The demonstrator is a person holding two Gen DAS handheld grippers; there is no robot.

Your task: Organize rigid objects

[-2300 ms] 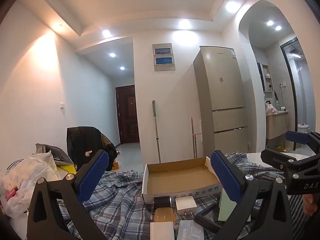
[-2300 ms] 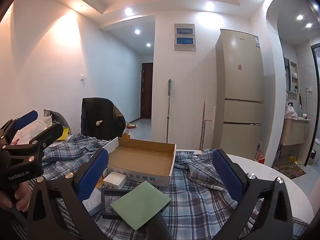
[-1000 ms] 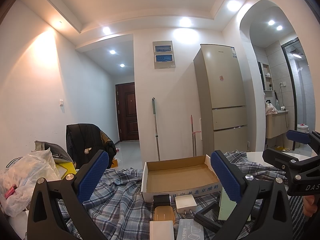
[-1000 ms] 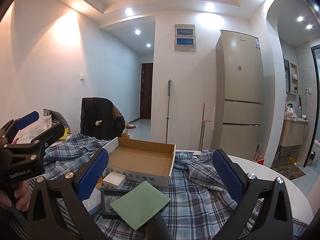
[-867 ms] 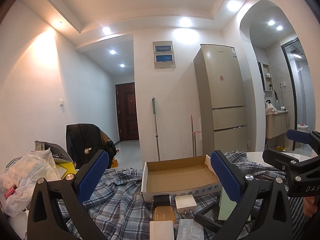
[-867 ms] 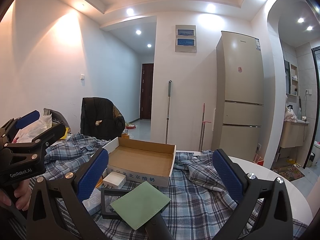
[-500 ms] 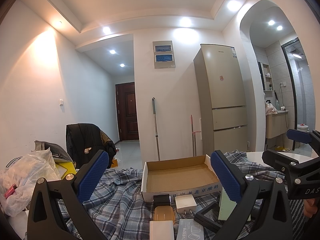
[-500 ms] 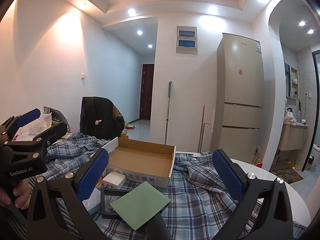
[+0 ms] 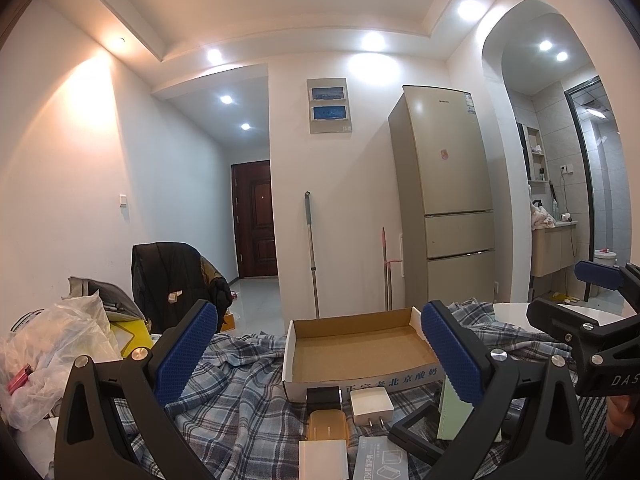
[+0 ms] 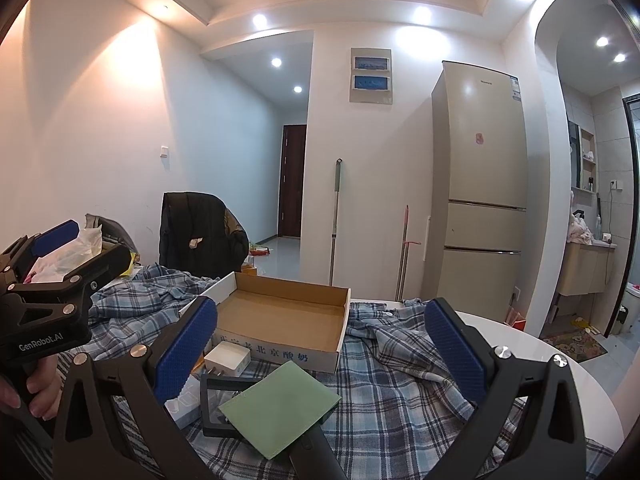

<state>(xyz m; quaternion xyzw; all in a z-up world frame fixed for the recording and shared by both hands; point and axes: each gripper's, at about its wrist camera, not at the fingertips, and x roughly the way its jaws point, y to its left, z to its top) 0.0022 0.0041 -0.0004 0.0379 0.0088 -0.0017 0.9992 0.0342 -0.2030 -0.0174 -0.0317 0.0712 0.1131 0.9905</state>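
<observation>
White round table: lying mostly under a blue plaid cloth, only its right rim showing bare.

Cardboard tray: sitting open and empty on the cloth, toward the far side, printed characters facing near.

Green card: resting tilted on a black frame, just near the tray; in the left wrist view the gripper's right finger is hiding most of it.

White charger: lying just near the tray's front wall, prongs pointing near. Beside it on the left, a small black block, then an amber block, then a white box cut off by the bottom edge. A printed leaflet is also being cropped there; its text is too small to read.

Left gripper: hovering level above the near items, fingers spread wide, gripping nothing. A hand is wrapping its handle, partly cut off at the frame edge.

Right gripper: hovering likewise, fingers spread wide and holding nothing, pointing at the tray.
</observation>
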